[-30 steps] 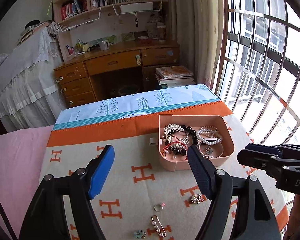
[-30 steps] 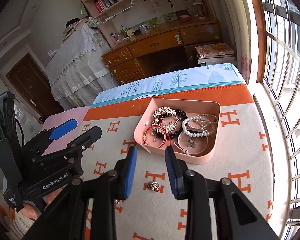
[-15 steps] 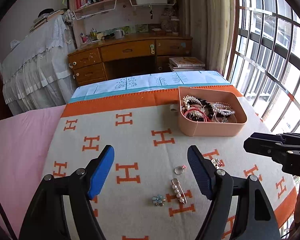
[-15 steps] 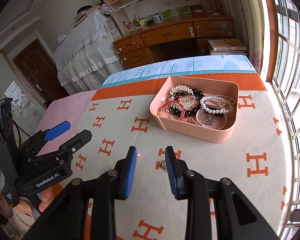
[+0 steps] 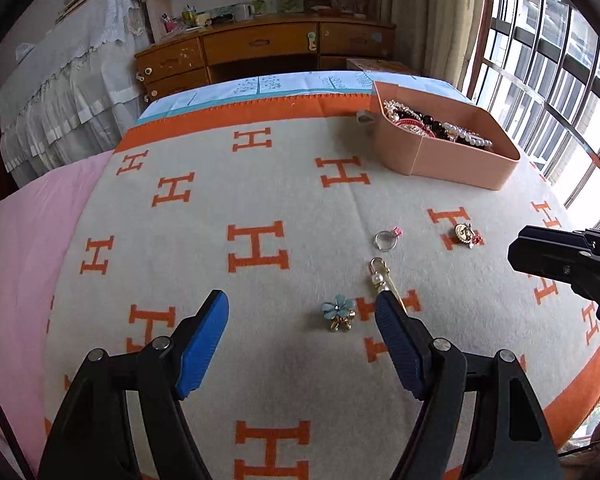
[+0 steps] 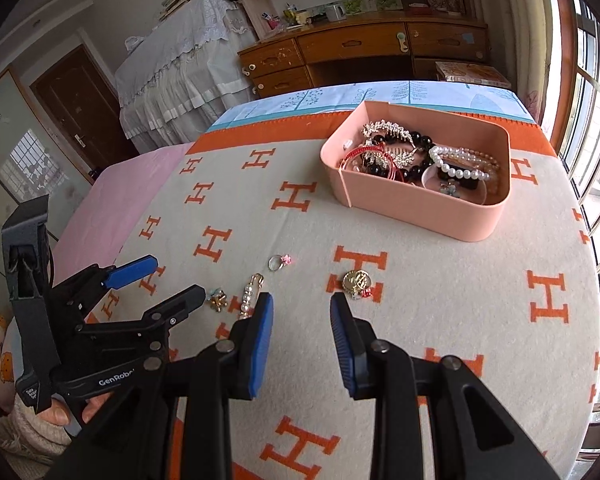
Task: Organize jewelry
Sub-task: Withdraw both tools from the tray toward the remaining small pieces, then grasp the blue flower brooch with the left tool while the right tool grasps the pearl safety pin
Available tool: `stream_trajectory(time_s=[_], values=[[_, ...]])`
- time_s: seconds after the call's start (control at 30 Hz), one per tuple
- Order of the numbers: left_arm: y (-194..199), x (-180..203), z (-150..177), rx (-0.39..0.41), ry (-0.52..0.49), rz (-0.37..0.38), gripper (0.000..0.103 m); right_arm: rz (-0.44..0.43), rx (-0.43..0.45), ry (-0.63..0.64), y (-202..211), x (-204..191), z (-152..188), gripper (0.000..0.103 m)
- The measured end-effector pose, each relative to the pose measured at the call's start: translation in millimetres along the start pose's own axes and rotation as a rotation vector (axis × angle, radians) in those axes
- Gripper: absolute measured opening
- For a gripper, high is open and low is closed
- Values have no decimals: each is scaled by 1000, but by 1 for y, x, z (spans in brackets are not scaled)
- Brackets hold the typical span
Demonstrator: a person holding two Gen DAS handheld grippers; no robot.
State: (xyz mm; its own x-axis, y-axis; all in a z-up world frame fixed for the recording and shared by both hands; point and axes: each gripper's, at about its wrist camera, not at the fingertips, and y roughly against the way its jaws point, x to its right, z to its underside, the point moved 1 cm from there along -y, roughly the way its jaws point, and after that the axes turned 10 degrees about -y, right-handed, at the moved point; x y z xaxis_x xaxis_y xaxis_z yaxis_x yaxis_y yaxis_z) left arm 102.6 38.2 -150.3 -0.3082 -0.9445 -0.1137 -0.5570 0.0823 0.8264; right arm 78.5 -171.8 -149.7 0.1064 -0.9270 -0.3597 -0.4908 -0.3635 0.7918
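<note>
Jewelry, loose pieces: four items lay on the H-patterned blanket [image 5: 260, 184], ahead of both tools. Blue flower brooch [image 5: 339, 313] sat just ahead of the left hand-held gripper [image 5: 302, 320], nearer its right finger. Pearl pin [image 5: 378, 276] lay just beyond that same finger's tip, partly hidden by it. Ring with pink stone [image 5: 387, 238] lay farther ahead, beyond the pin. Gold brooch with red bead [image 6: 357, 282] lay just ahead of the right hand-held gripper [image 6: 302, 308], close to its right fingertip, untouched.

Jewelry, stored pieces: a pink tray [image 6: 416, 204] stood well ahead and to the right of both tools, holding pearl strands, black beads, a red bangle and a silver comb-like piece.

Left hand-held gripper: jaws spread wide, nothing between them. Right hand-held gripper: jaws parted, nothing between them.

Surface: the blanket covered a table-like surface; a pink sheet [image 6: 132, 192] lay to the left.
</note>
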Motion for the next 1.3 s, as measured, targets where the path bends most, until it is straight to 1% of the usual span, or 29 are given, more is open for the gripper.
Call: stream_trajectory(time_s=[0.17, 0.23, 0.4, 0.47, 0.57, 0.67, 0.7, 0.77, 0.87, 0.9, 0.93, 1.07, 1.27, 1.3], values=[[-16, -2, 12, -35, 36, 24, 74, 12, -40, 24, -14, -1, 16, 30], [-19, -1, 14, -33, 35, 28, 70, 19, -56, 33, -20, -2, 20, 30], [-22, -2, 16, -21, 60, 59, 54, 17, -73, 64, -26, -10, 24, 30], [-22, -3, 15, -14, 70, 67, 53, 21, -73, 82, -27, -16, 25, 30], [-22, -4, 14, -2, 80, 80, 48, 27, -76, 113, -32, -24, 25, 30], [-22, -1, 13, 11, 76, 88, 38, 33, -84, 137, -36, -33, 26, 30], [-22, -1, 13, 18, 73, 91, 29, 34, -87, 145, -38, -35, 27, 30], [-22, 1, 13, 30, 66, 121, 15, 38, -91, 159, -40, -40, 27, 30], [-21, -1, 15, 42, 75, 123, 15, 46, -95, 175, -44, -46, 27, 30], [-21, -3, 16, 44, 85, 122, 14, 49, -95, 180, -46, -48, 26, 30], [-20, -6, 17, 45, 97, 120, 12, 52, -95, 186, -47, -50, 25, 30], [-17, -21, 18, 51, 139, 117, 12, 75, -92, 221, -57, -61, 21, 30], [-7, -37, 17, 82, 168, 101, 12, 149, -98, 279, -84, -76, 18, 30], [-5, -39, 16, 88, 170, 99, 12, 165, -77, 297, -84, -78, 18, 30]])
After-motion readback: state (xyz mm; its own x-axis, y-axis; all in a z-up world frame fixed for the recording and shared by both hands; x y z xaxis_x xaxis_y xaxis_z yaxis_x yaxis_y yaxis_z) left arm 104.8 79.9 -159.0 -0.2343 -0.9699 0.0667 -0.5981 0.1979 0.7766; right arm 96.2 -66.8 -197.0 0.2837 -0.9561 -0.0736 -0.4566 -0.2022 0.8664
